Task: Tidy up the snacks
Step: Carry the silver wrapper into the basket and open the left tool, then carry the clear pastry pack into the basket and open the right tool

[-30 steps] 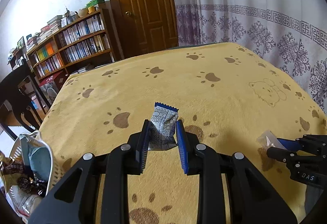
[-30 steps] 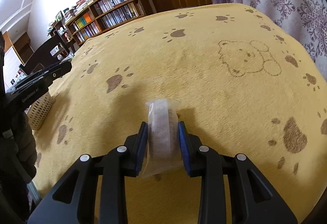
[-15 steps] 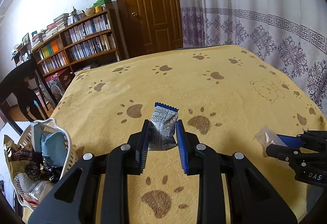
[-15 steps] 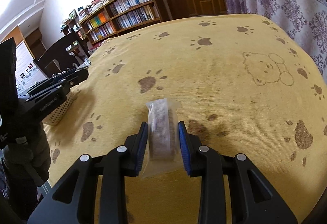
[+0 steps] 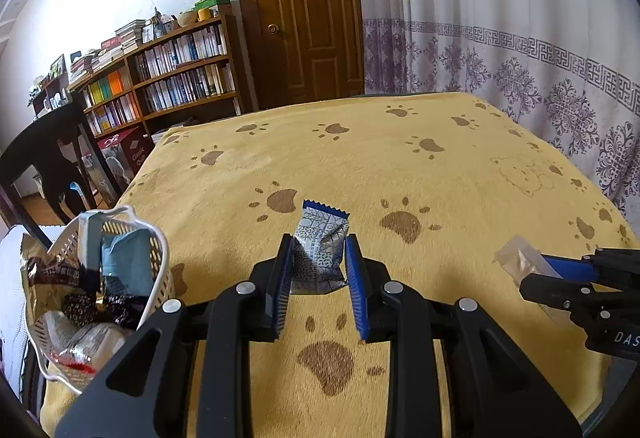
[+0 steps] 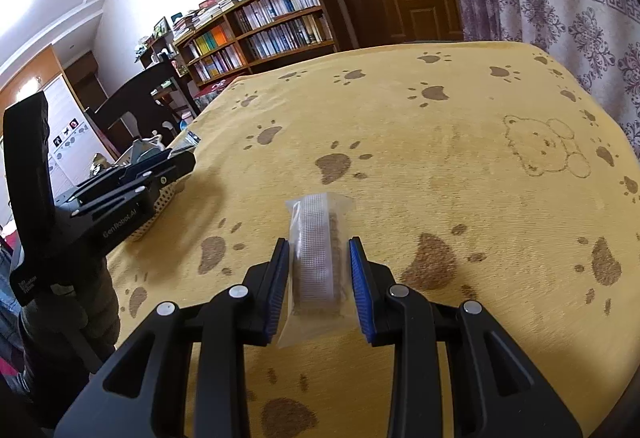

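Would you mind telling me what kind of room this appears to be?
Probably a room in a home: a packed wooden bookshelf, a panelled wooden door, patterned curtains, and a paw-print cloth covering the table.

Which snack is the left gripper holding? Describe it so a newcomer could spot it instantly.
Start at the yellow paw-print tablecloth, then find the left gripper near its front edge, right of the white basket. Pinched between its blue pads is a small silver packet with a dark leafy pattern and a blue zigzag top. The right gripper holds a clear wrapper instead.
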Tool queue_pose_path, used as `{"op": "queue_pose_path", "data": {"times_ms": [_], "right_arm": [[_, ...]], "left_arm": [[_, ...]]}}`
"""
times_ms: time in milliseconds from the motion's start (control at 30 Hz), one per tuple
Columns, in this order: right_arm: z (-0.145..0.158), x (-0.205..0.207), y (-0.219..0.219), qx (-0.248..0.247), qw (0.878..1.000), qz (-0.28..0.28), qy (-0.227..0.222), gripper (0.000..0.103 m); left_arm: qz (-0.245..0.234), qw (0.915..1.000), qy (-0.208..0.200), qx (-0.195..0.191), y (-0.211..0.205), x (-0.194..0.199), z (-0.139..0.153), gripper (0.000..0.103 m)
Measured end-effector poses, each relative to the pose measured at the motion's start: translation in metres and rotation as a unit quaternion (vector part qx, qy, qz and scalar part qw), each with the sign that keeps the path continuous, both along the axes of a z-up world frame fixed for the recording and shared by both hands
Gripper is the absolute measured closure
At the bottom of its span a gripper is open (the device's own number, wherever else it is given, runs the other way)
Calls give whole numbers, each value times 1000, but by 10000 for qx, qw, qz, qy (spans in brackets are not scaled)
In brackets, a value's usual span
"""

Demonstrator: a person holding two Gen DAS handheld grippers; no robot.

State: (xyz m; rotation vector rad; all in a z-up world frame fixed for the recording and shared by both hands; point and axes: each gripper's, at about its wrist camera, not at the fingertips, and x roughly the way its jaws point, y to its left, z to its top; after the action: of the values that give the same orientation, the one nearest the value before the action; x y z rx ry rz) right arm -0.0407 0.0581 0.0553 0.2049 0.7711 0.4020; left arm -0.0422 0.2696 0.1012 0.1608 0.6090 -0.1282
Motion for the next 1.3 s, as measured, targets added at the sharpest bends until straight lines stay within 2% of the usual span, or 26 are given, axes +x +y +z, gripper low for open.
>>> {"op": "queue_pose_path", "data": {"times_ms": [333,533,767,1033,1133,1300], "right_arm": [[-3,-3,12,-27,9999,97,63,72],[-6,-2,14,-43,9999,114,80,72],[-9,-2,14,-57,9998,113,125,72],[-9,-2,15,-60,9998,115,132,72],[-9,-2,15,-57,9998,116,124,72],[-10,-2,16,-44,9998,132,115,72]], "left_arm": [[261,9994,-193,-130,35,-15,12,77],[788,9962,-264,-243,81,-14,20,77],[1420,9888,-255,-391,135,-8,24,77],[1748,9834,-209,-446,161,-2,23,77],[1832,9815,-173,-535,169,-1,25,75],[1939,9783,-362,-636,179,-10,37,58]]}}
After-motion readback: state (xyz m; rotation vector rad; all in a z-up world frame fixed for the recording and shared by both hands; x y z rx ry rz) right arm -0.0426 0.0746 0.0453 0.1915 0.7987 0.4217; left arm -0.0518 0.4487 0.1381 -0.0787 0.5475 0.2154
